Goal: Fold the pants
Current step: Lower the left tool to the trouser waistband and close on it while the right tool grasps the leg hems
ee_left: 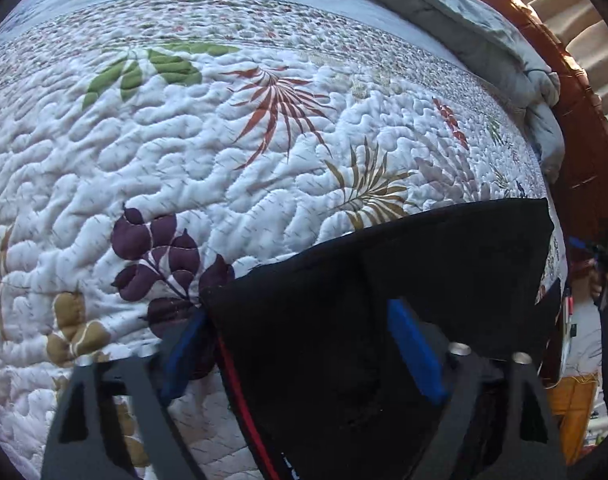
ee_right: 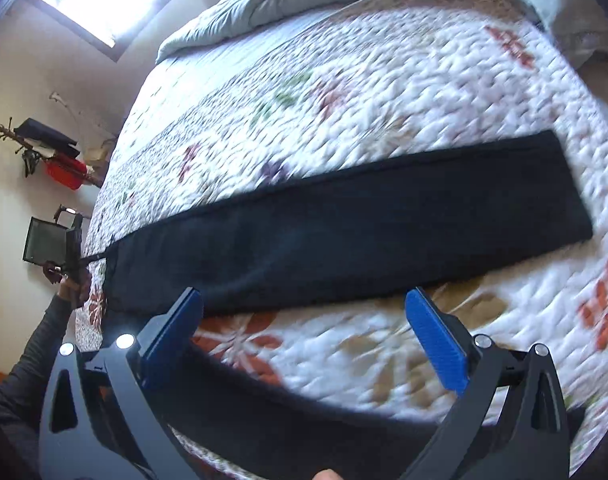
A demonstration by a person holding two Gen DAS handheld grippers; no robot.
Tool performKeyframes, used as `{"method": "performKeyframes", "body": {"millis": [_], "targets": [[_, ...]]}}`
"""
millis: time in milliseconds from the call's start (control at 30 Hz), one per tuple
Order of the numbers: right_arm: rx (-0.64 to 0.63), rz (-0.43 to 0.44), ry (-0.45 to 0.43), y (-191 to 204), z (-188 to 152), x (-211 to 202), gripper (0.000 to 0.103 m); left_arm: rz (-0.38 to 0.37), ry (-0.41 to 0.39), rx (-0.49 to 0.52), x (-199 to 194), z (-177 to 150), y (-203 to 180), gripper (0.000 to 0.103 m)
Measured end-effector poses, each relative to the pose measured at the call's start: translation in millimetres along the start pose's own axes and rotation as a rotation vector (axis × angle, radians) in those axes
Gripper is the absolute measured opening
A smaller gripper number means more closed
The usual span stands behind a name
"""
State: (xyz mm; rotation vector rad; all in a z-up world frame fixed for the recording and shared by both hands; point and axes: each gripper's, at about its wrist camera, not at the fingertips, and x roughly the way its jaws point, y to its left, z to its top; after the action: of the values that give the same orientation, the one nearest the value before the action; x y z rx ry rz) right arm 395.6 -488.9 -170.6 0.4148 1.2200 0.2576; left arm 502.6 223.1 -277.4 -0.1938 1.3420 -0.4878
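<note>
Black pants (ee_right: 343, 224) lie as a long flat strip across a floral quilted bed (ee_right: 343, 80). In the left wrist view the pants (ee_left: 423, 280) fill the lower right, with a red stripe along one edge. My left gripper (ee_left: 300, 340) is open, its blue pads (ee_left: 413, 344) straddling the near end of the pants. My right gripper (ee_right: 304, 320) is open and empty, above the quilt just short of the pants' near edge. The left gripper also shows small in the right wrist view (ee_right: 74, 256) at the pants' left end.
A grey duvet (ee_right: 264, 4) is bunched at the head of the bed. A wooden headboard (ee_left: 575, 128) runs along the right in the left wrist view. A coat rack with clothes (ee_right: 44, 152) stands by the wall. The right wrist view is motion-blurred.
</note>
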Motion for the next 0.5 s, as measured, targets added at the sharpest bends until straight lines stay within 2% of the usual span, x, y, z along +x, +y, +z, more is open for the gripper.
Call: {"method": "performKeyframes", "body": {"millis": [33,133,233,500], "targets": [[0.004,0.000,0.002,-9,8,-5,0.100,0.007,0.007,-0.010,0,1,2,0.047],[0.020,-0.040,-0.020,-43,34,-24,0.100,0.015,0.017,-0.016,-1,1,7,0.043],[0.088,-0.087,-0.032,-93,65,-34,0.100,0.011,0.014,-0.034,-2,1,9,0.041],[0.153,-0.195,0.045,-182,97,5,0.100,0.004,-0.006,-0.096,-1,-1,14,0.042]]}}
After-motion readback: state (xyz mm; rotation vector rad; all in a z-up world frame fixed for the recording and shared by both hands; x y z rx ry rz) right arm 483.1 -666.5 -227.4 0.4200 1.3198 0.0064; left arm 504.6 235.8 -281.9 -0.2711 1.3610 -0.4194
